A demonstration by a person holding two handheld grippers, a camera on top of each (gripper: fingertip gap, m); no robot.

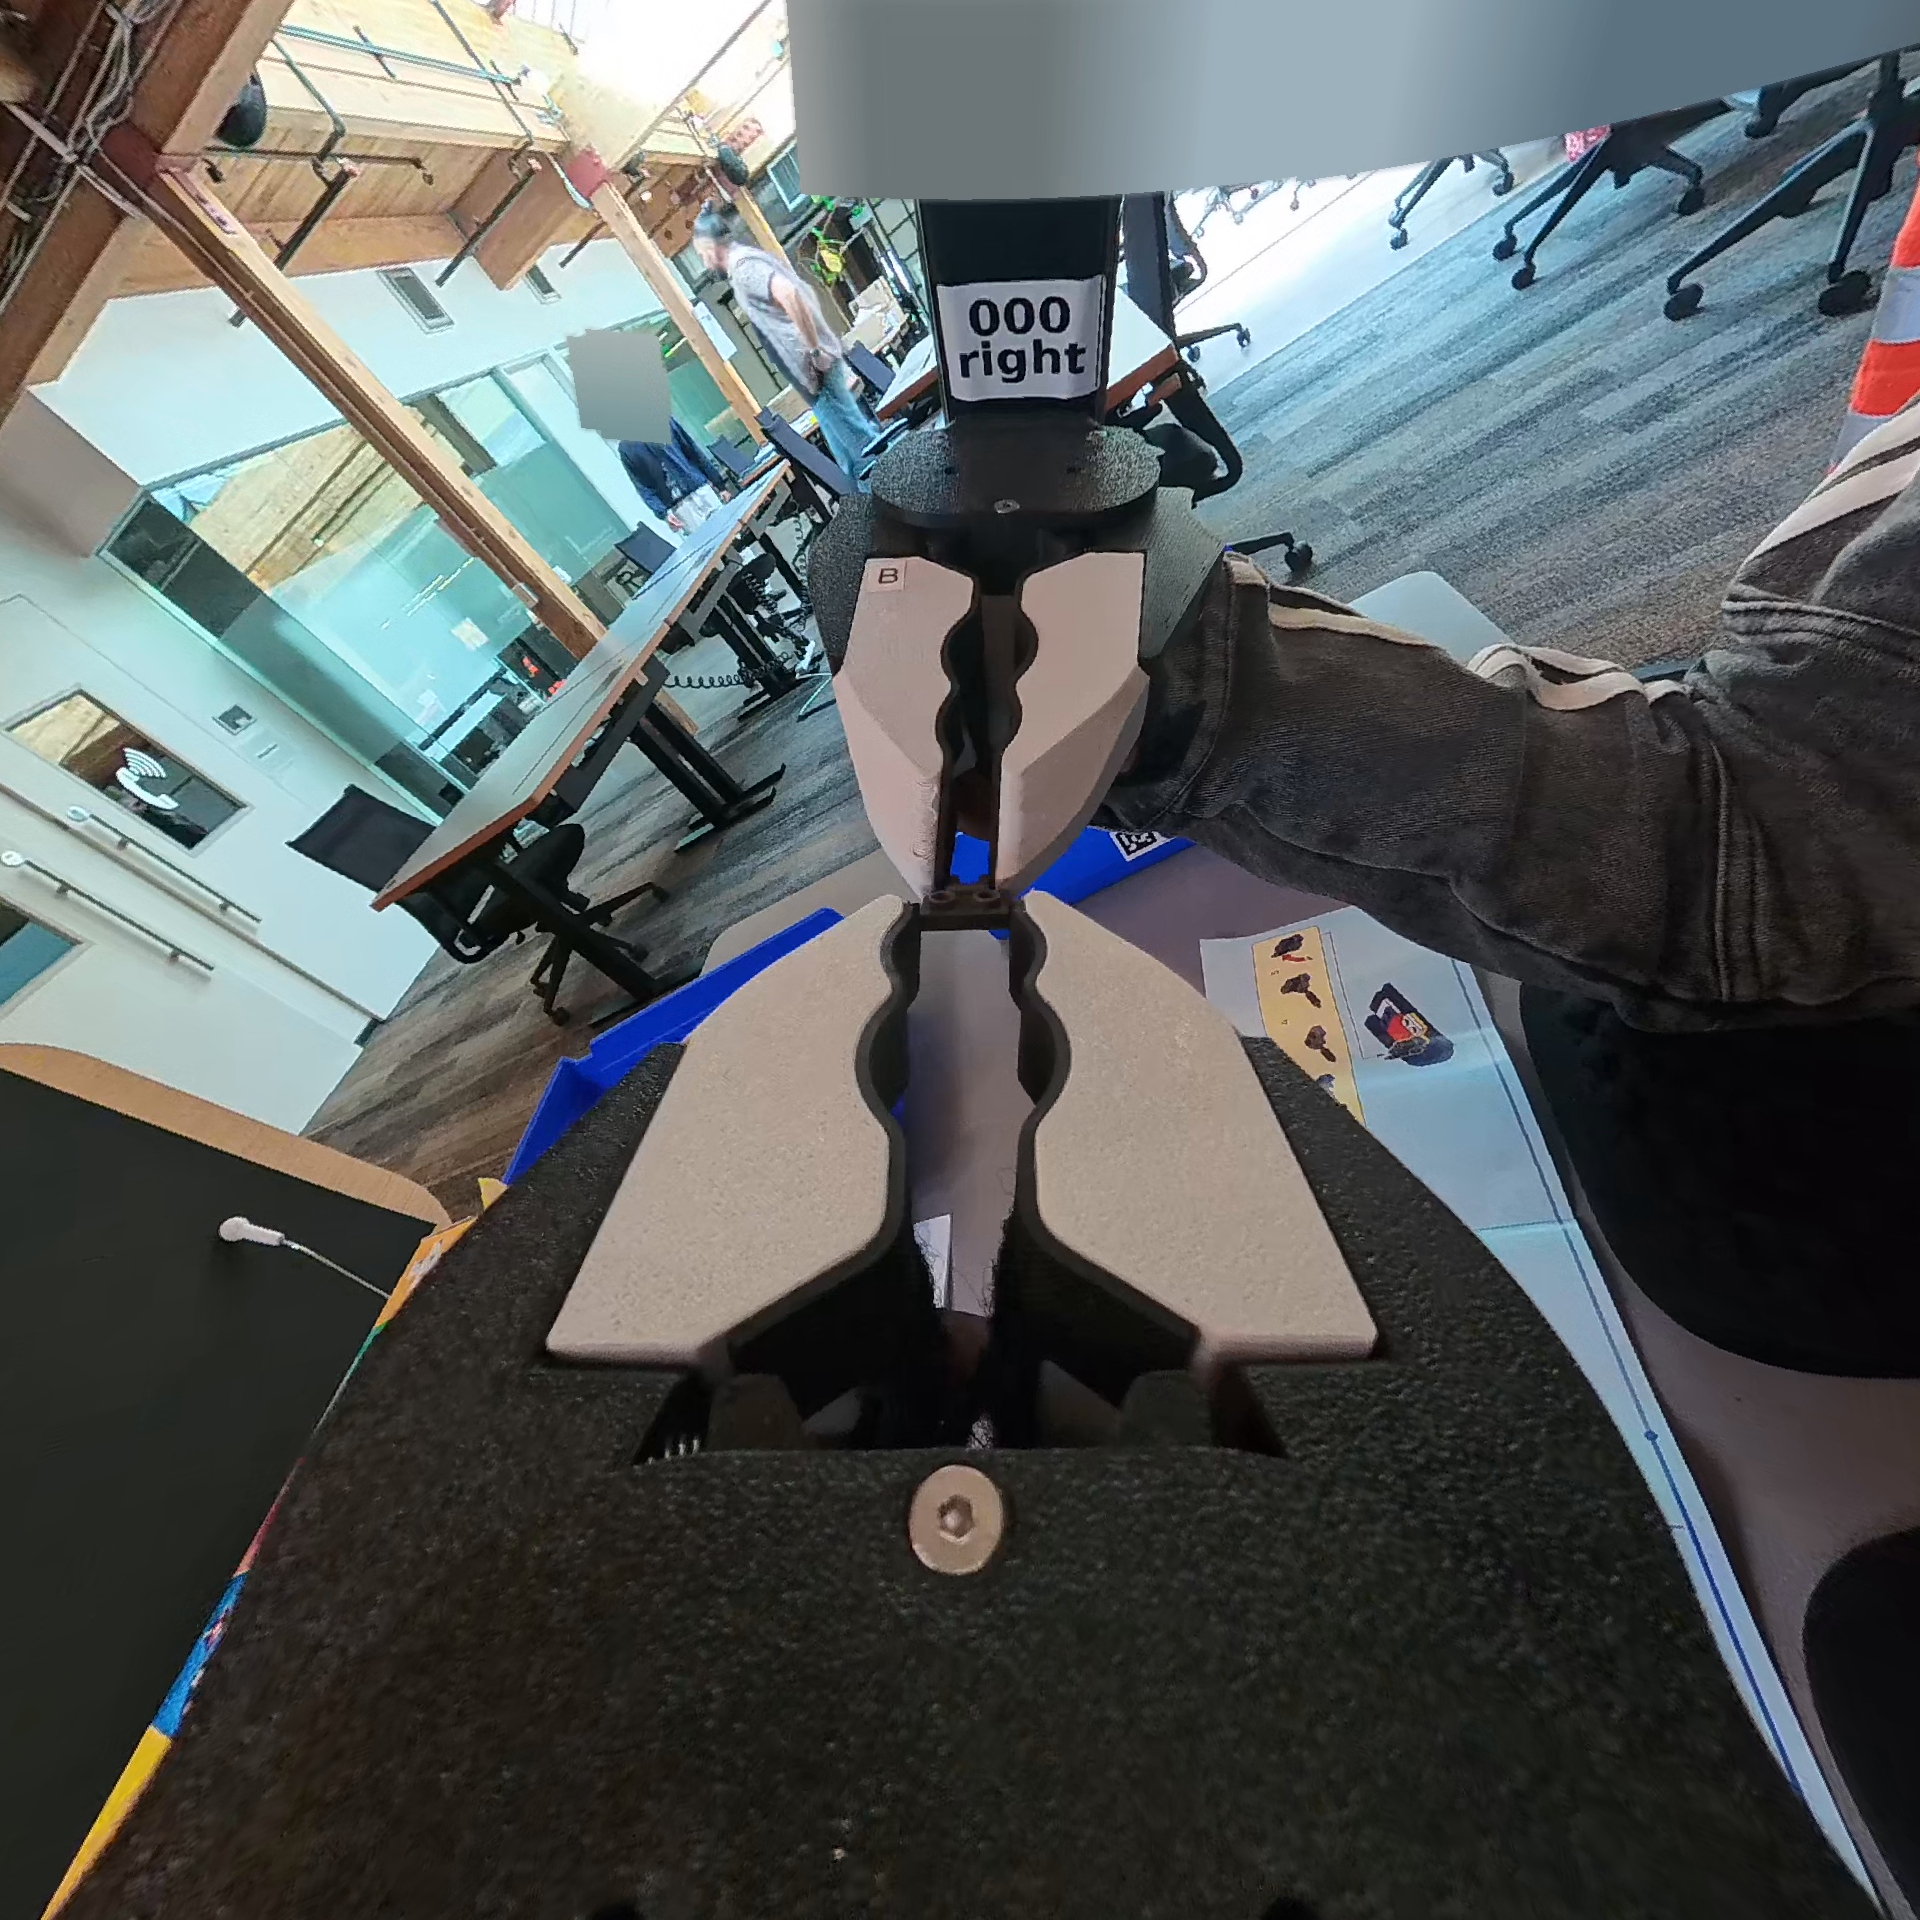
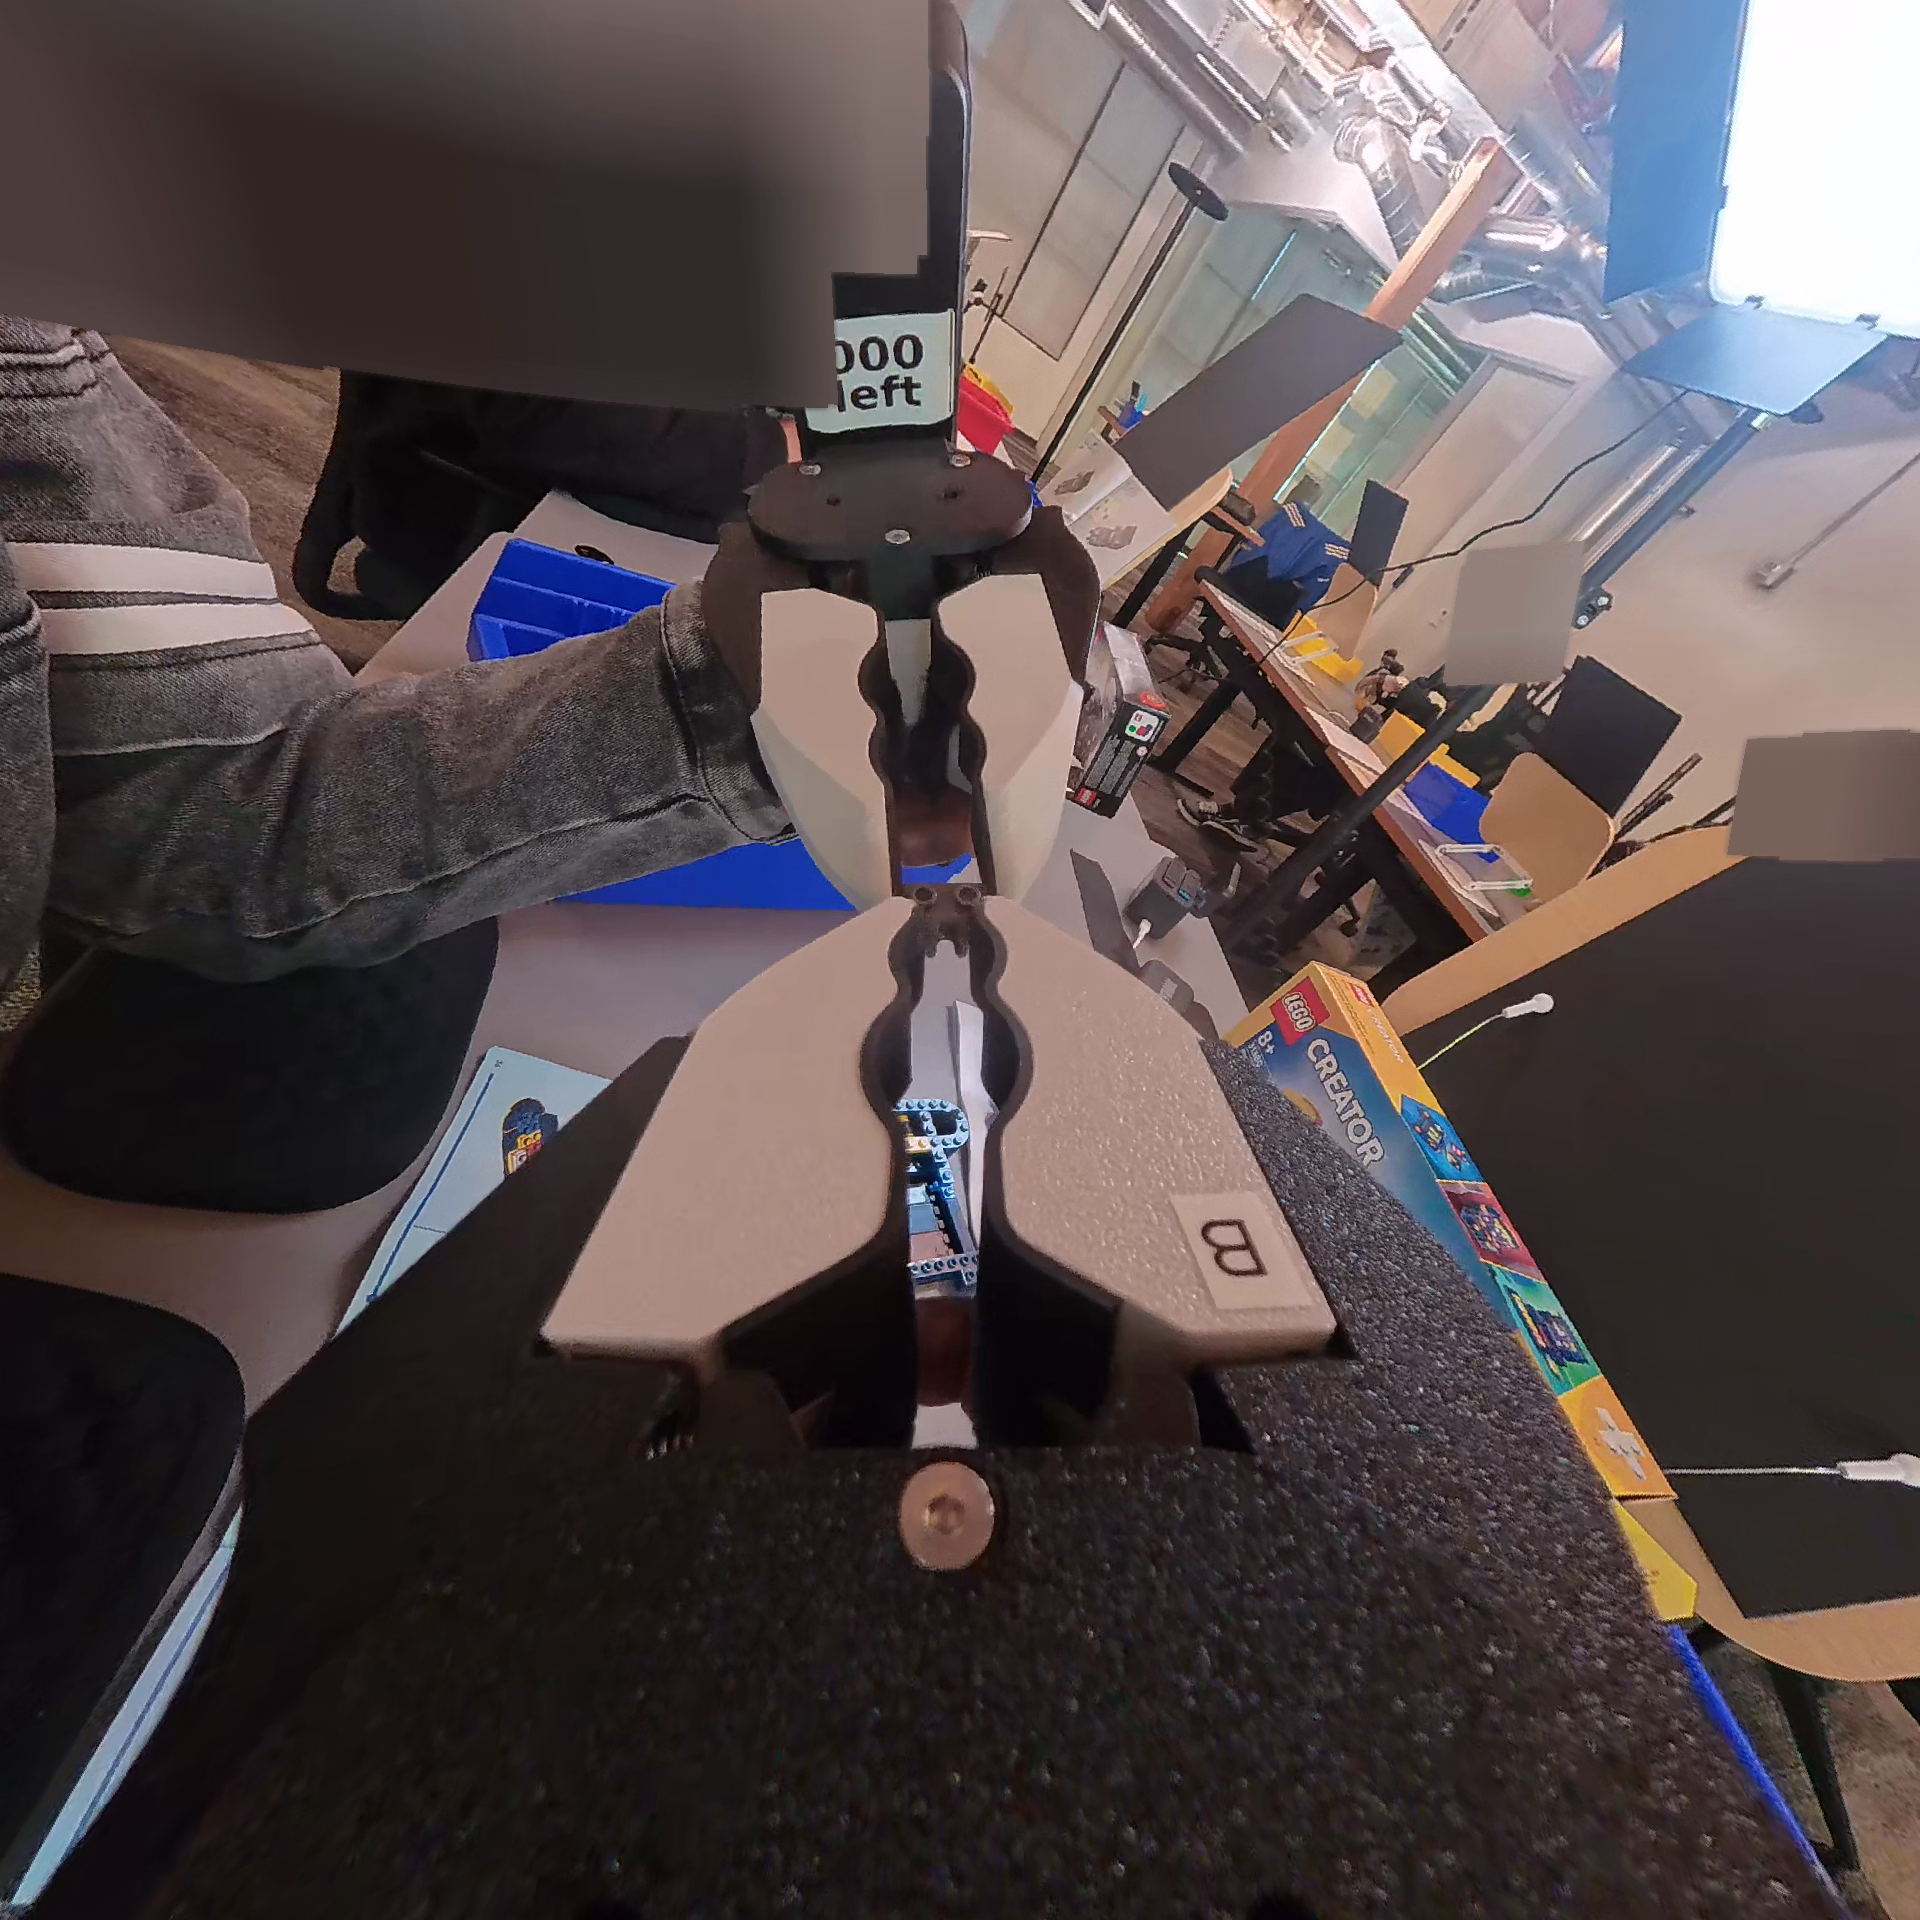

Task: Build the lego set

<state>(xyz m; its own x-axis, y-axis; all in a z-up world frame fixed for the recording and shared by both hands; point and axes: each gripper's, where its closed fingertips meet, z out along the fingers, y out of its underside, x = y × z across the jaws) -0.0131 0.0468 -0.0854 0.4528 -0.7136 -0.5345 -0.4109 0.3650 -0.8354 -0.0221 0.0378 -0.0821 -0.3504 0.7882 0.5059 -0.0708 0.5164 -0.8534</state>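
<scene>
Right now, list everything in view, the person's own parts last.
small brick piece: one, dark brown, studded, held between both grippers' fingertips.
bin: one, blue, on the table behind the sleeve.
instruction sheet: one, pale blue with pictures, flat on the table.
toy box: one, yellow and blue, at the table edge.
brick model: one, blue, under the right gripper.
office chairs: several, black, on the carpet.
sleeve: one, grey denim.
left hand-held gripper: closed on the piece.
right hand-held gripper: closed on it.
</scene>
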